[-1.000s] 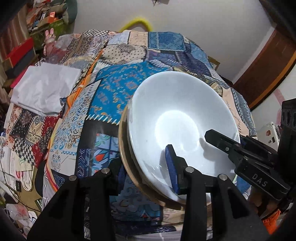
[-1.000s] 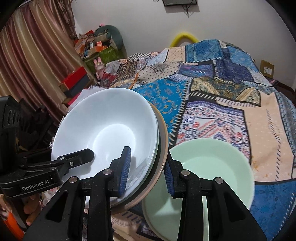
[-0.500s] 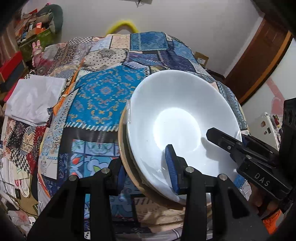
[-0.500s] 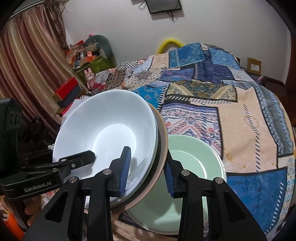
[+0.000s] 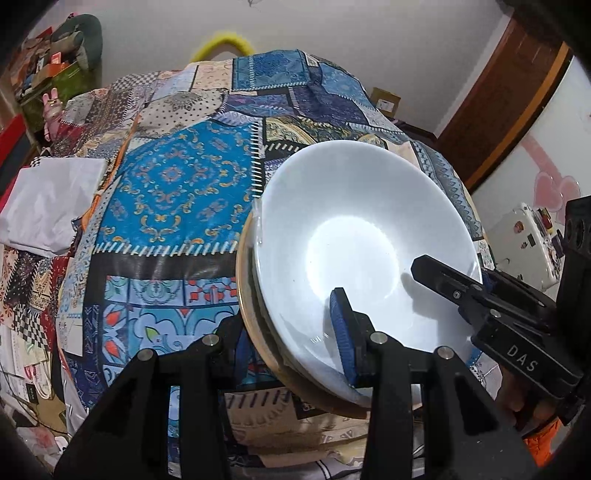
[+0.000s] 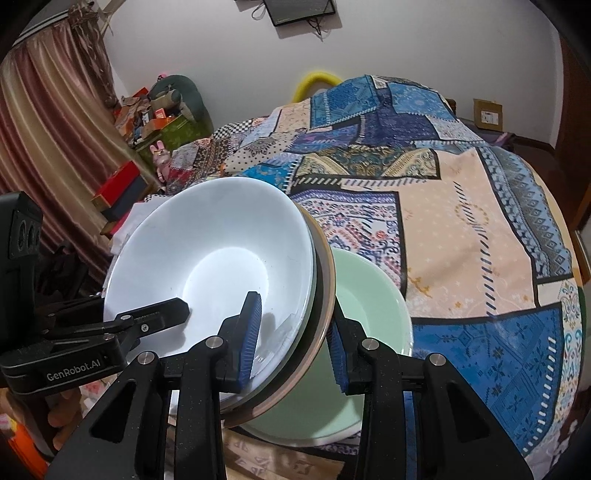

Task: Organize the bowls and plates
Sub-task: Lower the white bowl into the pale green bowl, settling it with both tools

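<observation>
Together, both handheld grippers clamped one tilted stack of dishes above a patchwork-covered bed. The left gripper [image 5: 291, 325], its jaws narrowed, pinched the stack's near rim, one blue pad lying inside the white bowl [image 5: 362, 236] and the other hidden behind the brown-rimmed plate [image 5: 245, 295] beneath that bowl. The right gripper [image 6: 293, 345] gripped the same stack at the opposite rim, its jaws likewise drawn close, one pad inside the white bowl and the other against the brown-rimmed plate's back.

Each view caught the other tool reaching across the white bowl: the left wrist camera showed a black finger marked "DAS", the right wrist camera one marked "GenRobot.AI".

Only the right wrist view showed the pale green bowl [image 6: 369, 295], which lay on the patchwork bedspread [image 6: 461, 229] just behind and below the stack, partly hidden by it. That view also took in a brown curtain [image 6: 51, 122] left of the stack and a dark screen [image 6: 299, 11] on the wall beyond.

Only the left wrist view showed a folded white cloth [image 5: 48, 199] on the bed well left of the stack and a wooden door frame [image 5: 509, 96] to its right. A yellow loop [image 5: 221, 42] behind the bed appeared in both.
</observation>
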The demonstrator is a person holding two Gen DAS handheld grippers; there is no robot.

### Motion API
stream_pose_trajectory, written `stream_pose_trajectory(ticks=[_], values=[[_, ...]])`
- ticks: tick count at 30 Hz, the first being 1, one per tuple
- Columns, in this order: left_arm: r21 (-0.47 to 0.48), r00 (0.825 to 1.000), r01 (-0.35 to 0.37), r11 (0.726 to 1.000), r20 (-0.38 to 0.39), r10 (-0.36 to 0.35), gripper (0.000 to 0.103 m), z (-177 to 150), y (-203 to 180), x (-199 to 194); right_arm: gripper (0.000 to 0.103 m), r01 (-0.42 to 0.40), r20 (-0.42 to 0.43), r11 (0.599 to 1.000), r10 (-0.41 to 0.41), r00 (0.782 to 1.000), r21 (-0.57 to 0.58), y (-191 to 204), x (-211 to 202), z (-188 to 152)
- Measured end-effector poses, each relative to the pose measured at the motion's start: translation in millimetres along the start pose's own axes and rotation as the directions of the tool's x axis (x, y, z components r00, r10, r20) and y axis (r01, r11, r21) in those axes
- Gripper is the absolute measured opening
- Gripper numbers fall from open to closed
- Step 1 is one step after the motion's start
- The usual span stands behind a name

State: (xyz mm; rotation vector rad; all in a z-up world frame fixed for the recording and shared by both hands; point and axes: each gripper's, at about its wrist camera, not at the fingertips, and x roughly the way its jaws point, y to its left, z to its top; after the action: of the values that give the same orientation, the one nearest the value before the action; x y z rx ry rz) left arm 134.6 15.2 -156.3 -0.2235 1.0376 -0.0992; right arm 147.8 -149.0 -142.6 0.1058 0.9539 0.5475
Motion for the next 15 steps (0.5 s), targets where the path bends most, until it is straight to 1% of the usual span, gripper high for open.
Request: stream_pose_trajectory(ticks=[15], values=[[0.012,0.997,0.021,1.000,-0.070,-0.020,0.039,-2,-12,37,0.031,0.023,-0.053,0.999,-0.020,0.998,0.048,-24,14,-11]])
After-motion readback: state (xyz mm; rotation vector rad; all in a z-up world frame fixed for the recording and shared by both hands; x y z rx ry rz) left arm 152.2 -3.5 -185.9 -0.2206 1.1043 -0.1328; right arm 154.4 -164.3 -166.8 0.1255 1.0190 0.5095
